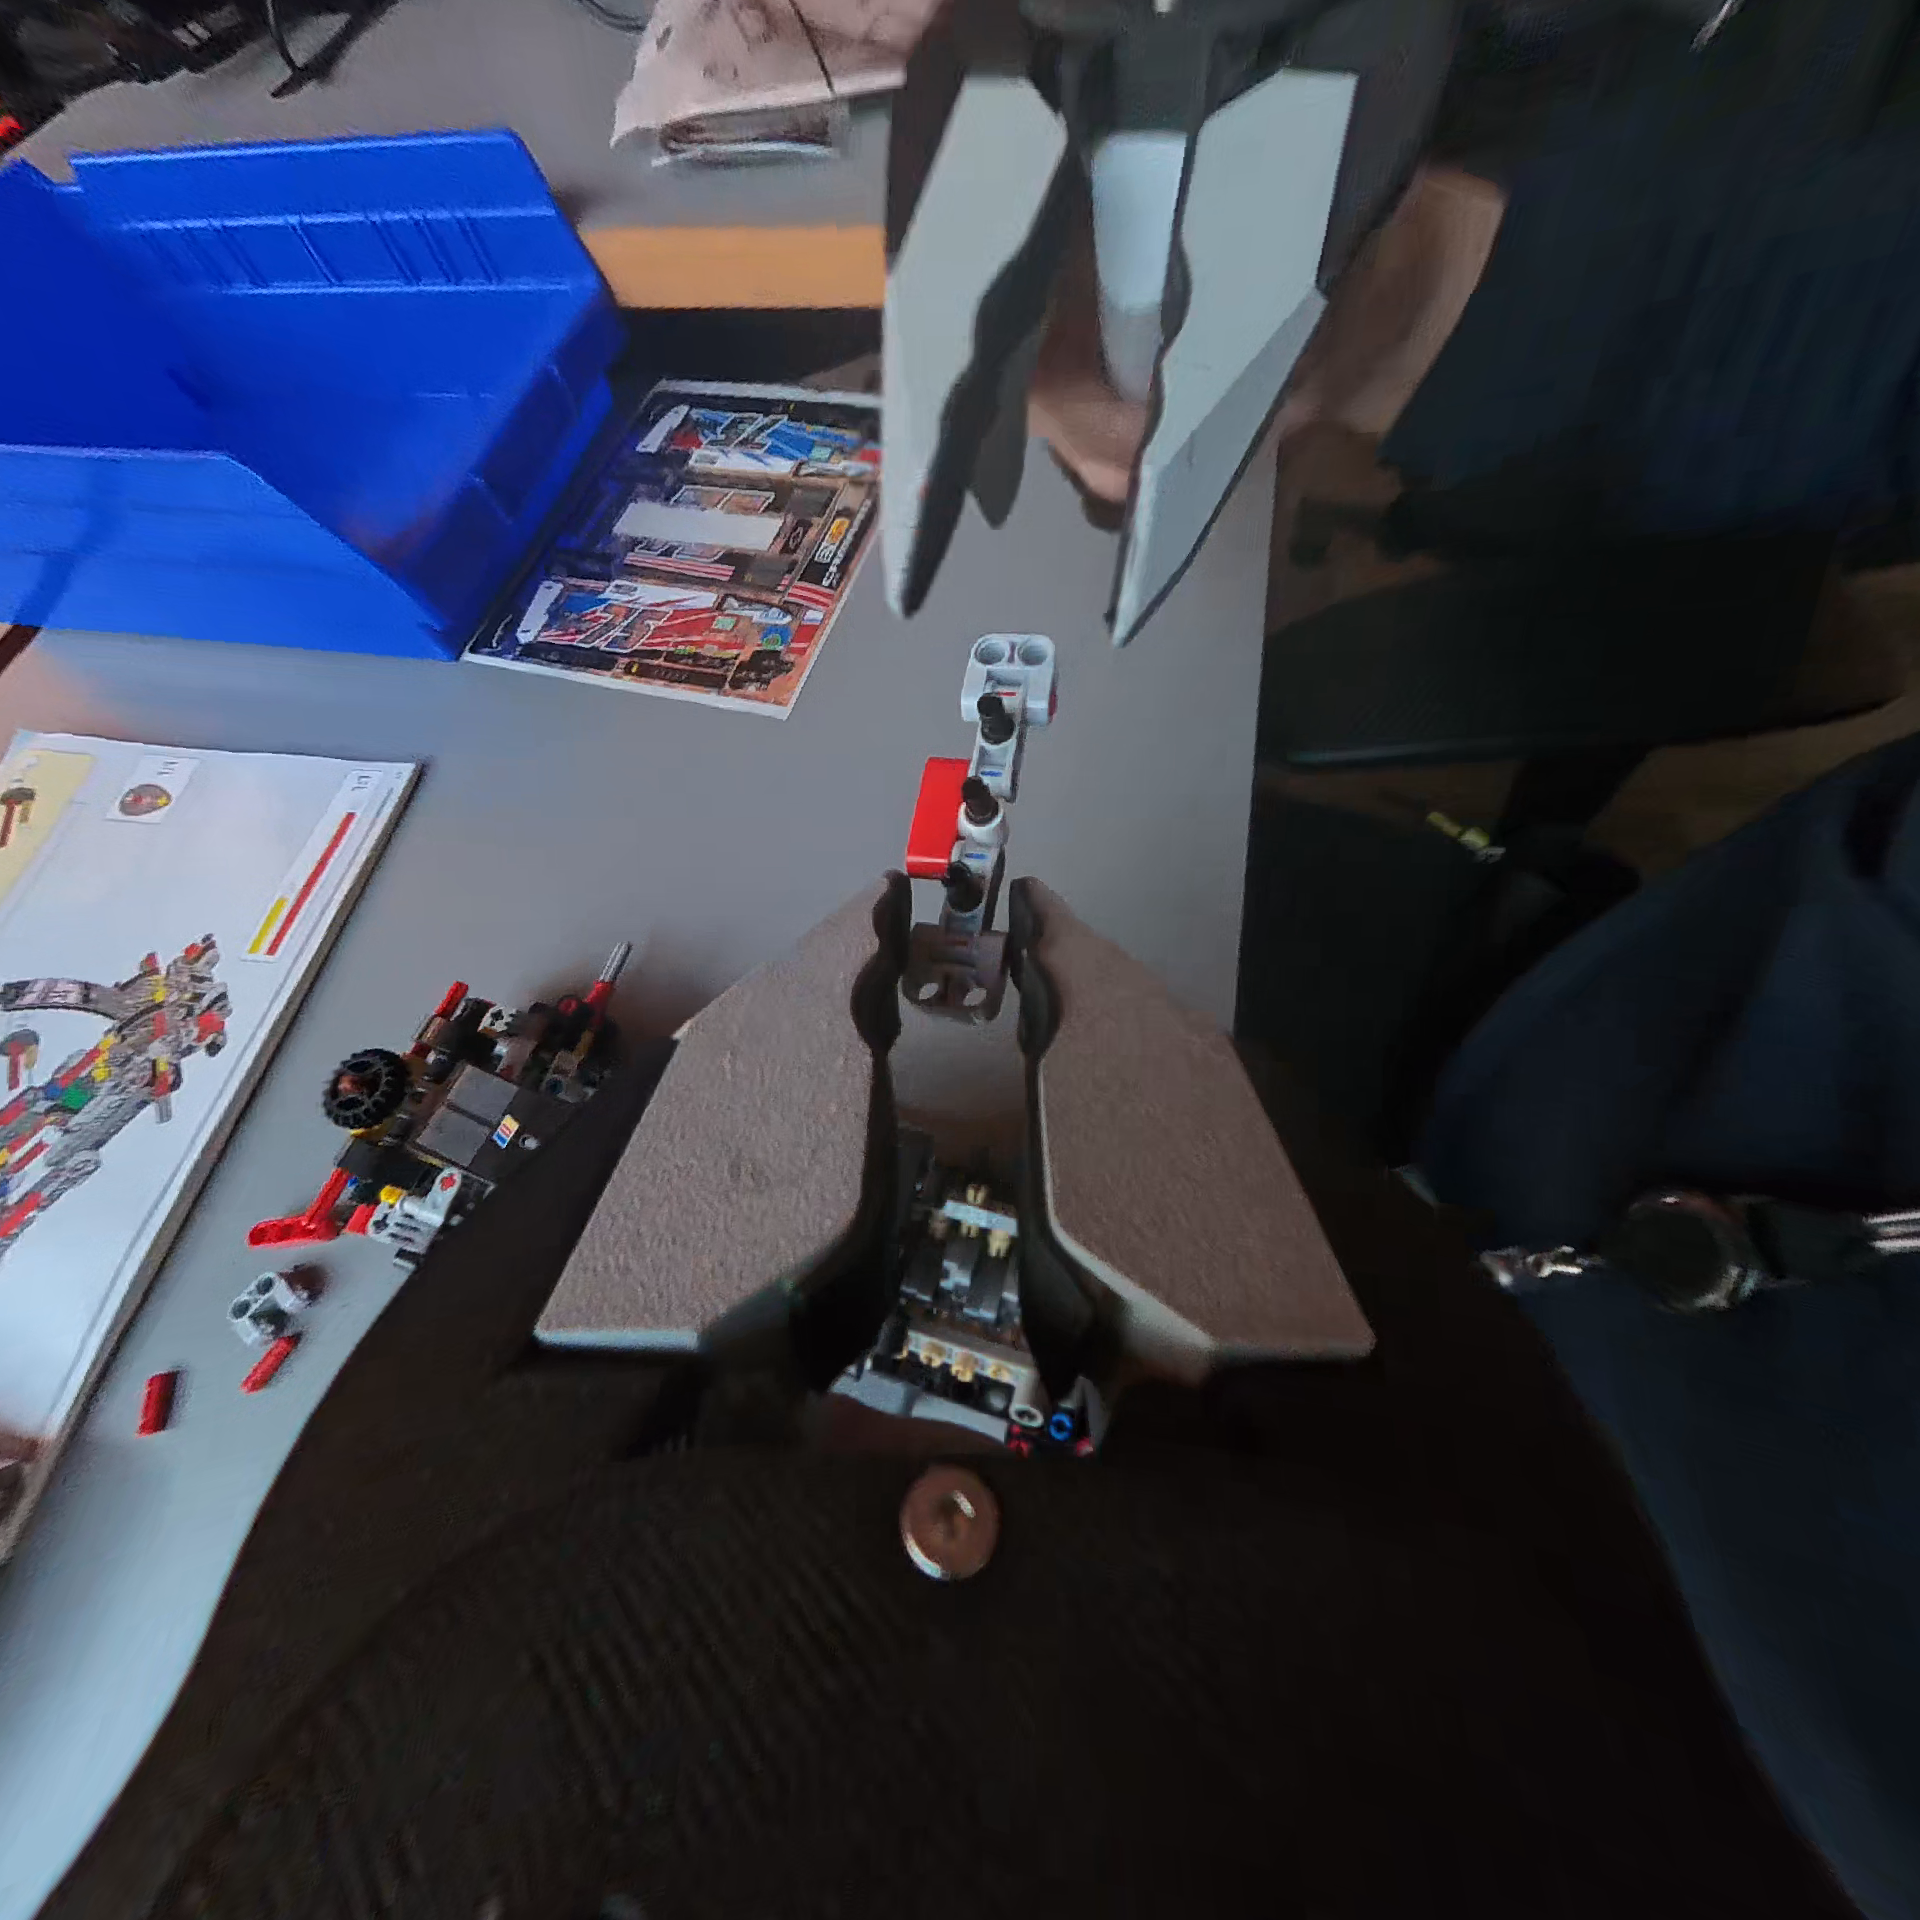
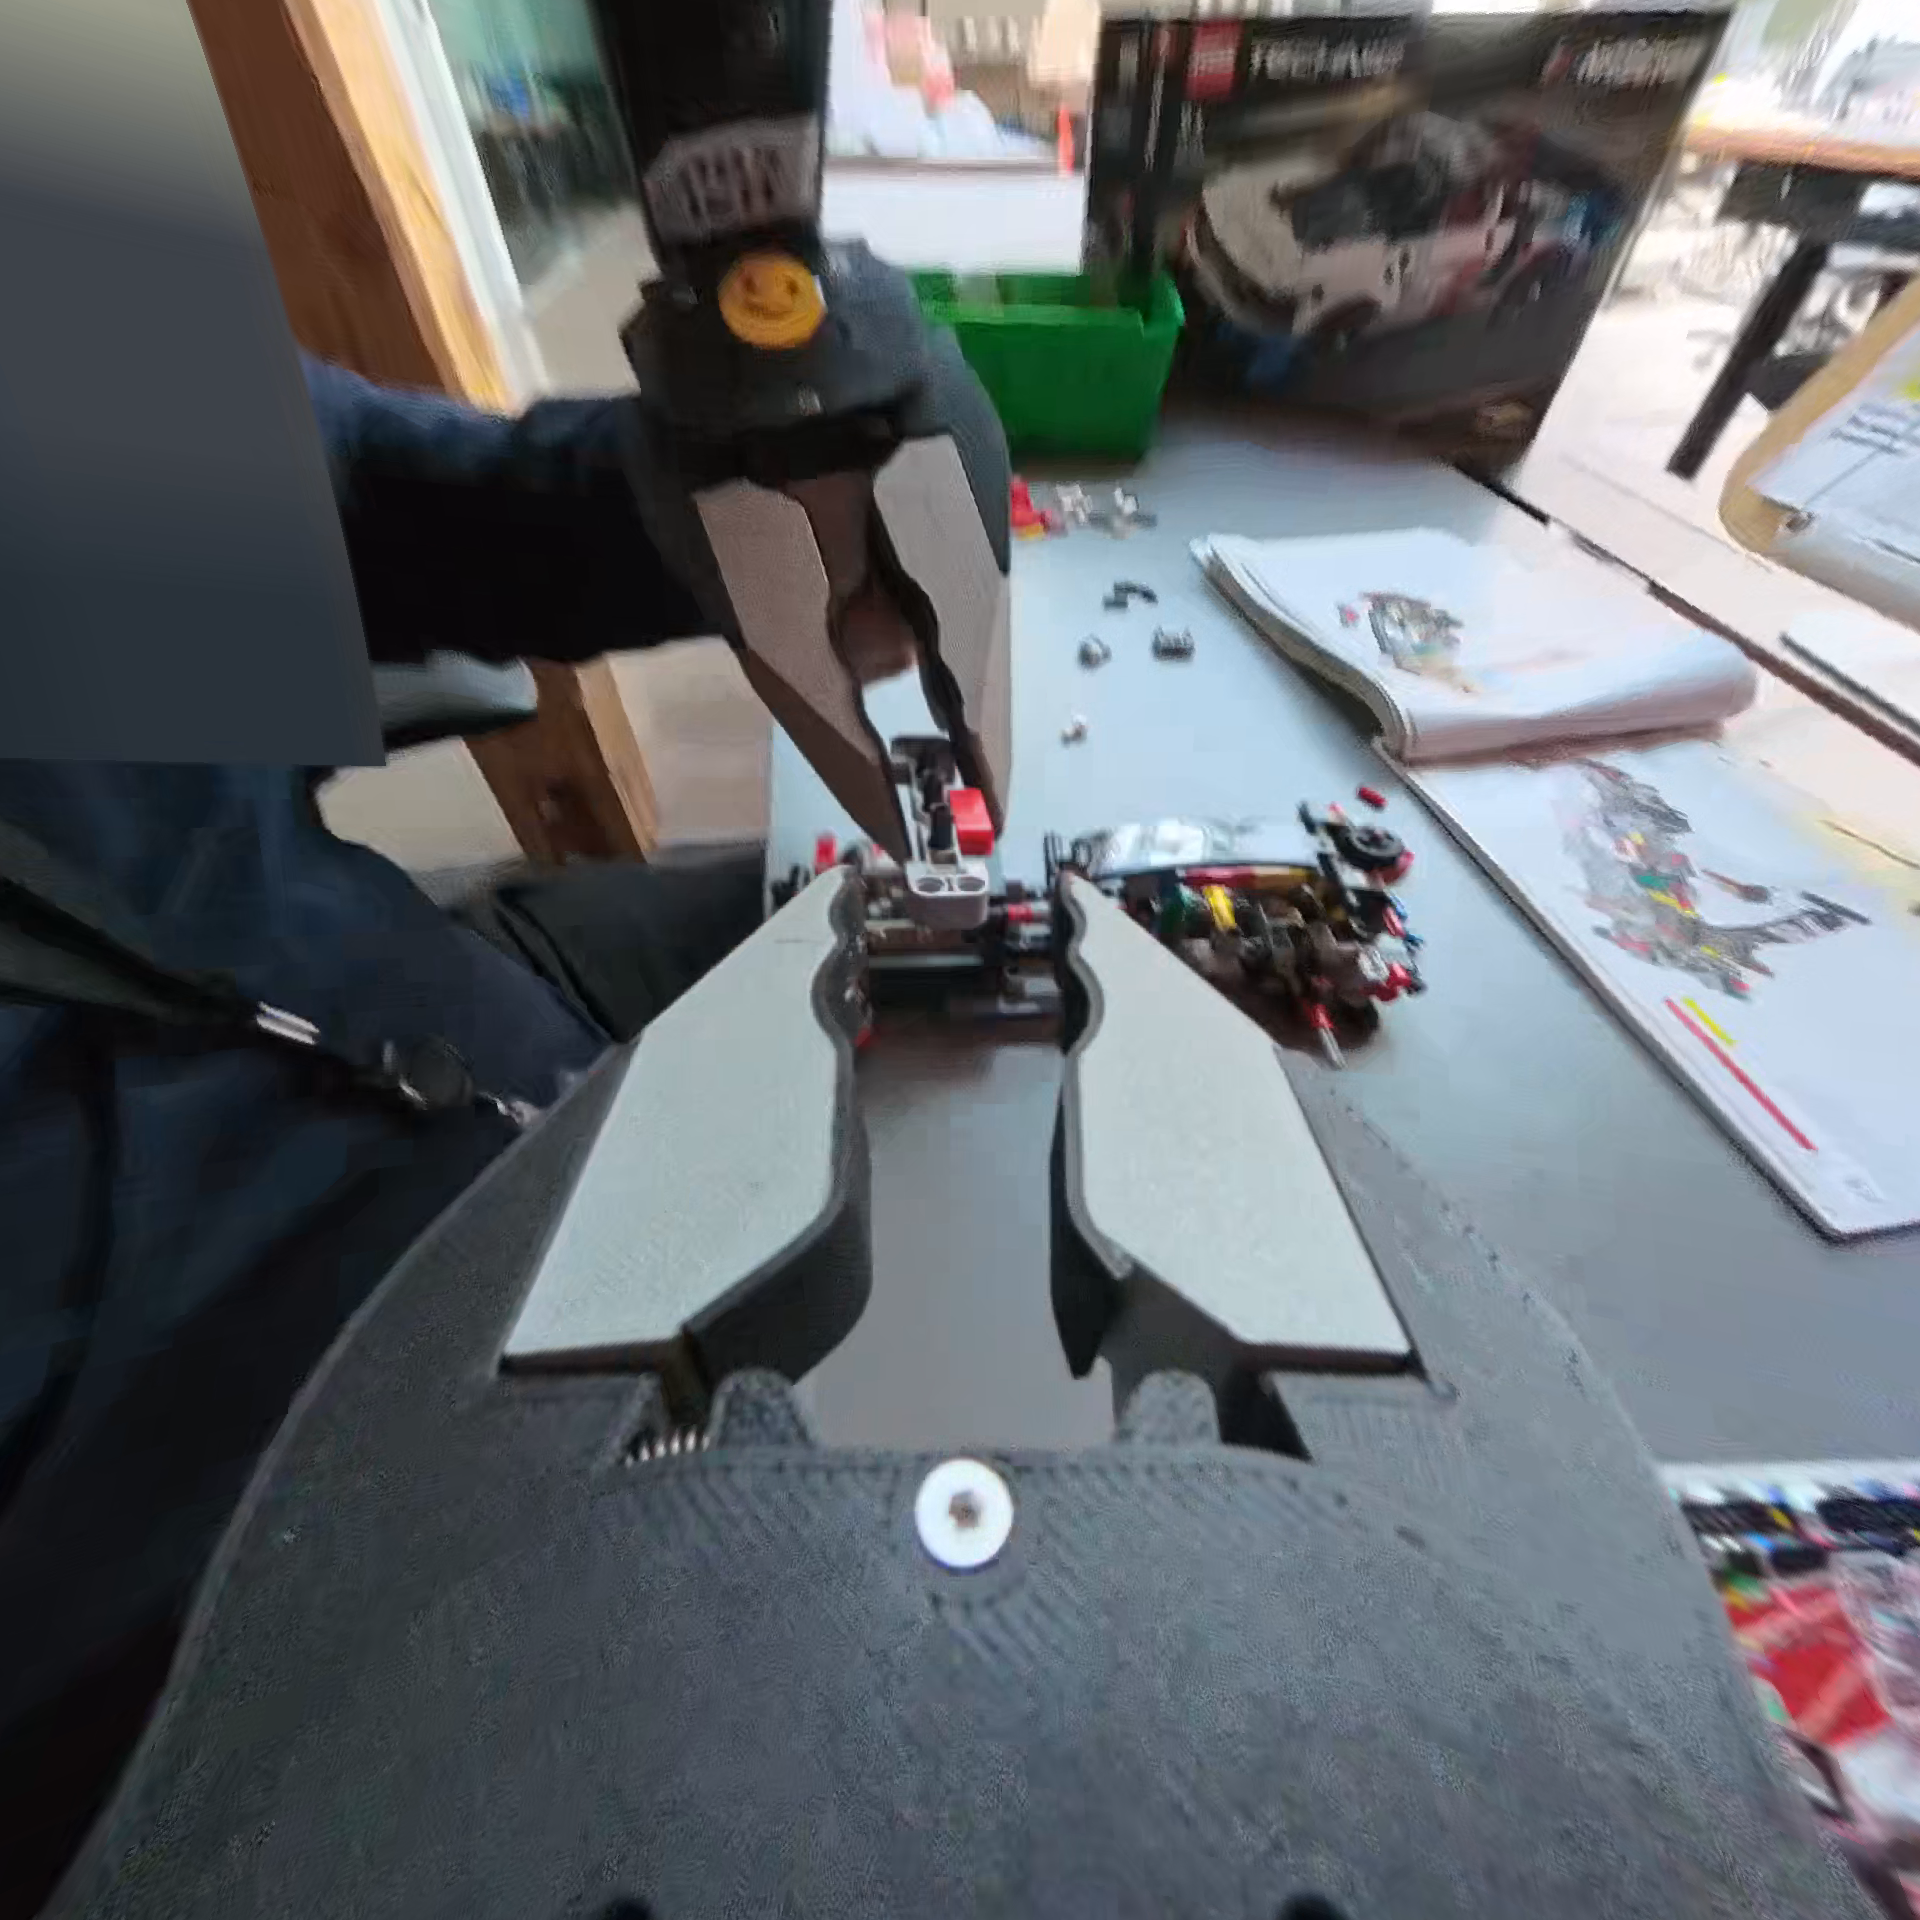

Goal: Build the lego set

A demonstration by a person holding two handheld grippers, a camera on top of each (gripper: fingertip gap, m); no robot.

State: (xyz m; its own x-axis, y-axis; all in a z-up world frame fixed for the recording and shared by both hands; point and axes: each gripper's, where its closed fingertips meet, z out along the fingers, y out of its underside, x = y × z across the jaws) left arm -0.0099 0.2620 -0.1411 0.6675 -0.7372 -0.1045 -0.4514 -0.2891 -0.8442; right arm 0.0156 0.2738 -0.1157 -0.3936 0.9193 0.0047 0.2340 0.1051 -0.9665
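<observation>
Left jaws clamp a grey-and-red brick piece (image 1: pixel 977 821) near the table edge (image 1: pixel 1252 831); right jaws spread, nothing held.

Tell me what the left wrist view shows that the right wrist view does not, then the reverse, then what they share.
Only the left wrist view: a blue bin, a sticker sheet beside it, and the right claw hanging open above the held piece.

Only the right wrist view: a green bin, a dark toy box and a thick folded booklet.

Both: the left claw shut on a thin grey brick piece with a red block, the partly built brick car and an open instruction page on the grey table.
</observation>
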